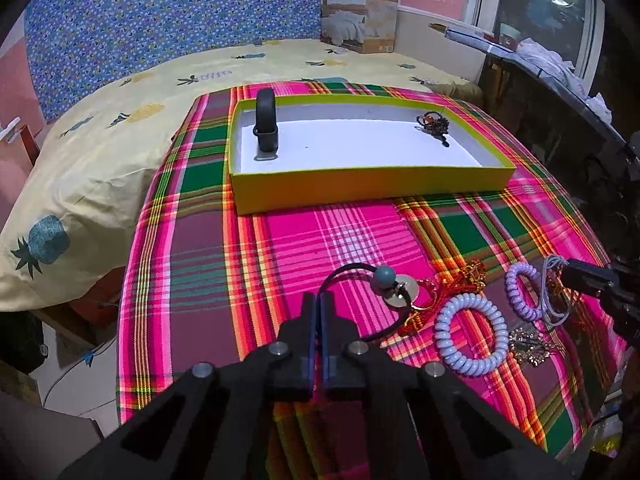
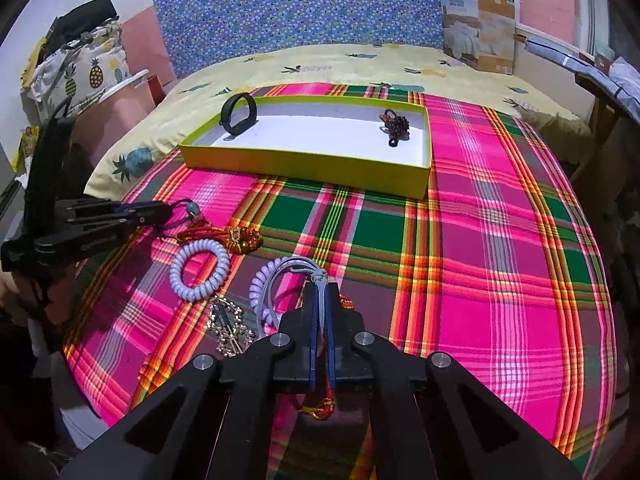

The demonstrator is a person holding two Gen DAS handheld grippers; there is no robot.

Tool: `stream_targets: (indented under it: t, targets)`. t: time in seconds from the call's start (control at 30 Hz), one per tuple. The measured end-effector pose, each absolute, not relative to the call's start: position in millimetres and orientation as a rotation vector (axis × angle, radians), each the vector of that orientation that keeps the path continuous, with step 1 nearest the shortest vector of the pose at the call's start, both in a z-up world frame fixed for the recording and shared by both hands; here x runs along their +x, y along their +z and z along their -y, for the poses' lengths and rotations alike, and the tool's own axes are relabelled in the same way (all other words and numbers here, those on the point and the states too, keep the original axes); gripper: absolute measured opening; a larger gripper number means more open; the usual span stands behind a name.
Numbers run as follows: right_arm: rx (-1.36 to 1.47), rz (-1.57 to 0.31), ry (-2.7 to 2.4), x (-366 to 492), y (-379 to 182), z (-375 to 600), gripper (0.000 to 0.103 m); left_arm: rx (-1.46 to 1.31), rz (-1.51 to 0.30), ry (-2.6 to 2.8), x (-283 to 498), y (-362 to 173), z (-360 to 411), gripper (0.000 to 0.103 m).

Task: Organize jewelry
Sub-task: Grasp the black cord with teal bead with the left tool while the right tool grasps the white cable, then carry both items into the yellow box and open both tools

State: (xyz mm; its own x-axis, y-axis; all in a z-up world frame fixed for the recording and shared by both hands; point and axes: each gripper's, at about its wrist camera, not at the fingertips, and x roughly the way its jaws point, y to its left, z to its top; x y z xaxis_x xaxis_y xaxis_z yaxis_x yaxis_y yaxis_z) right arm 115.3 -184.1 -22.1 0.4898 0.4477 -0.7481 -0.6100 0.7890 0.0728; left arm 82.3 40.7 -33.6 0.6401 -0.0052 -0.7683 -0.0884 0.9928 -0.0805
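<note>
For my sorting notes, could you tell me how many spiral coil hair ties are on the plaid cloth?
2: a pale blue-white coil lies flat near the red-gold cord; a smaller lilac coil lies beside it, next to the right gripper. Others may be hidden.

Bare plaid cloth [image 2: 500,240] lies open up to the yellow tray [image 2: 304,168].

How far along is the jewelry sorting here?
Done: black band and dark beaded piece lie in the yellow box. In hand: left gripper shut on black cord, right gripper on grey cord. Left: white coil, purple coil, red-gold chains.
</note>
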Motion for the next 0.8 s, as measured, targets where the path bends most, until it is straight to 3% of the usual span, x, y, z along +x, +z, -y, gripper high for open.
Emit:
stream_targets:
  t: [0.8]
  targets:
    - [-0.187,-0.759,0.654,105.2,6.6,186.8,0.003,-0.12,-0.716,-0.011,52.3,25.0,-32.8,0.002]
